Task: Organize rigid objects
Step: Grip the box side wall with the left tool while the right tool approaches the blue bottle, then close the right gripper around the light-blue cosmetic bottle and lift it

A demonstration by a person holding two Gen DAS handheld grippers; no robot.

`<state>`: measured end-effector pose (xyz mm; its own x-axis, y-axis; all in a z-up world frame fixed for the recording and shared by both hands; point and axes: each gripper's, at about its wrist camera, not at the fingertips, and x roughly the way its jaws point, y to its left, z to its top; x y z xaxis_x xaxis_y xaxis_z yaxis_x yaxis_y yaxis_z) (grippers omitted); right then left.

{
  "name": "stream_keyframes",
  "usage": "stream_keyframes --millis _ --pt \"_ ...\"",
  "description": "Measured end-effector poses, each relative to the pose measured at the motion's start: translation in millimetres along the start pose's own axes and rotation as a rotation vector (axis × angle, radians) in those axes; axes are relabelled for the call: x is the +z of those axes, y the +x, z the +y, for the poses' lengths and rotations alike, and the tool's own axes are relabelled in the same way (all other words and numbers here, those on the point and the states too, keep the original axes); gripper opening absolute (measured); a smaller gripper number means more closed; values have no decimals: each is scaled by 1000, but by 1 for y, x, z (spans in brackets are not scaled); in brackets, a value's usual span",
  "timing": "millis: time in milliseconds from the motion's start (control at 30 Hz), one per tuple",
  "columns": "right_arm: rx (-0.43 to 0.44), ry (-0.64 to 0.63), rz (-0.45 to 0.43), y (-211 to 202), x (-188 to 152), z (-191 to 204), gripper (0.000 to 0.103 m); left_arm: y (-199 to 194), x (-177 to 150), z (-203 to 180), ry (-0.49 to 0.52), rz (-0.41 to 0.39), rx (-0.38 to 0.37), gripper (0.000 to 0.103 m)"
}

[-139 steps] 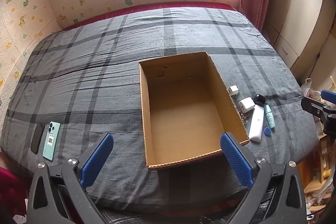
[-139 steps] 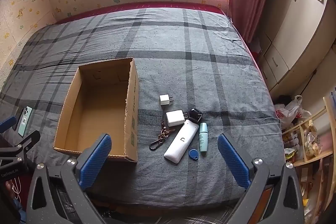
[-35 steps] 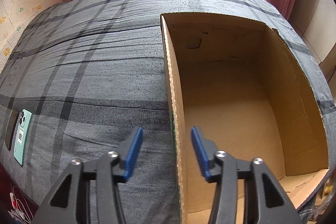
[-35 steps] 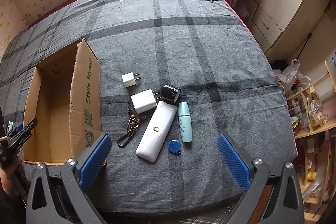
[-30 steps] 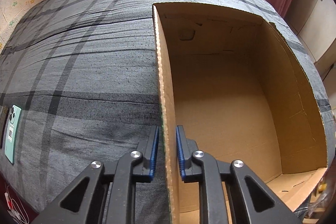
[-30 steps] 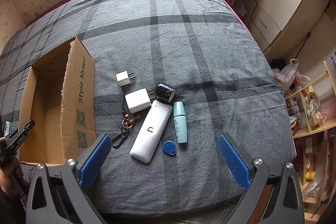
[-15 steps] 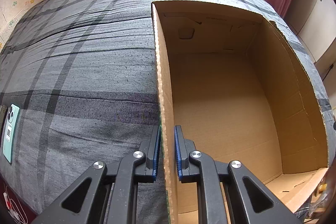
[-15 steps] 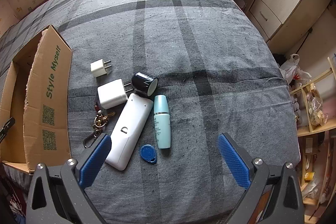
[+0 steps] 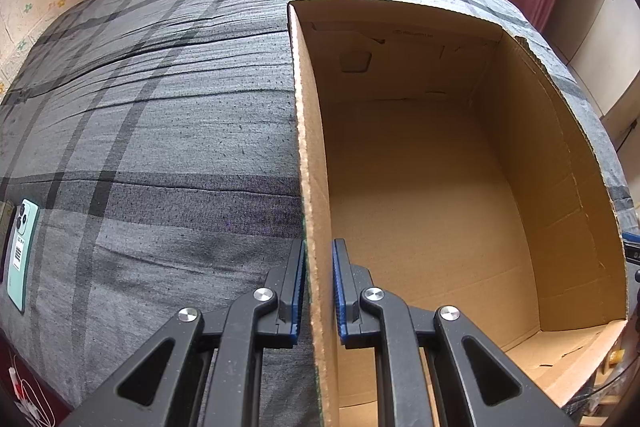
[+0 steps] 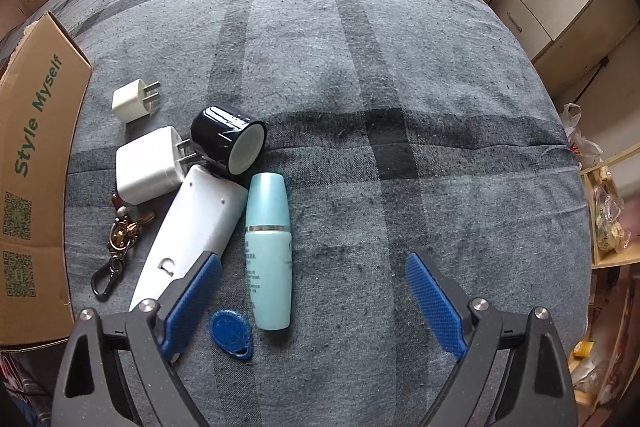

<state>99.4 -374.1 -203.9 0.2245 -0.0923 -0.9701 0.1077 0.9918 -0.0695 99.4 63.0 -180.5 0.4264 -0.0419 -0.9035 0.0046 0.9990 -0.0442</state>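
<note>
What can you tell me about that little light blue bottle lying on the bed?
The pale turquoise plastic bottle lies flat on the grey plaid bedspread, rounded cap pointing away, with a thin silver band at its middle and small print on the body. Its cap end lies against the white remote-like device; a blue oval key tag sits beside its base.

Bed [image 10: 400,75]: covered in grey plaid fabric with darker crossing stripes.
Cardboard box [image 9: 440,187]: open-topped, standing on the bed.
Left of box: mint green phone [image 9: 22,251] lying flat near the bed's edge.
Right of box: small white plug [image 10: 132,101], larger white charger [image 10: 150,165], black cap [image 10: 226,141], white remote [image 10: 192,231], teal bottle [image 10: 268,247], blue key fob [image 10: 232,333], keychain [image 10: 118,243], clustered close together.
</note>
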Motion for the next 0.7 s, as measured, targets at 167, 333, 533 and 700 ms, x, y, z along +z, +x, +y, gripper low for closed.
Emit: stream_keyframes --millis 167,333,533,700 --pt "-1 -3 8 13 4 -2 87 1 0 0 5 5 5 14" --pt "47 2 19 21 8 -2 74 1 -1 -4 24 6 22 14" --pt "80 -10 35 27 17 8 28 2 -1 -3 19 9 21 14" --pt "89 -28 25 21 22 18 27 1 -1 -5 25 8 26 14"
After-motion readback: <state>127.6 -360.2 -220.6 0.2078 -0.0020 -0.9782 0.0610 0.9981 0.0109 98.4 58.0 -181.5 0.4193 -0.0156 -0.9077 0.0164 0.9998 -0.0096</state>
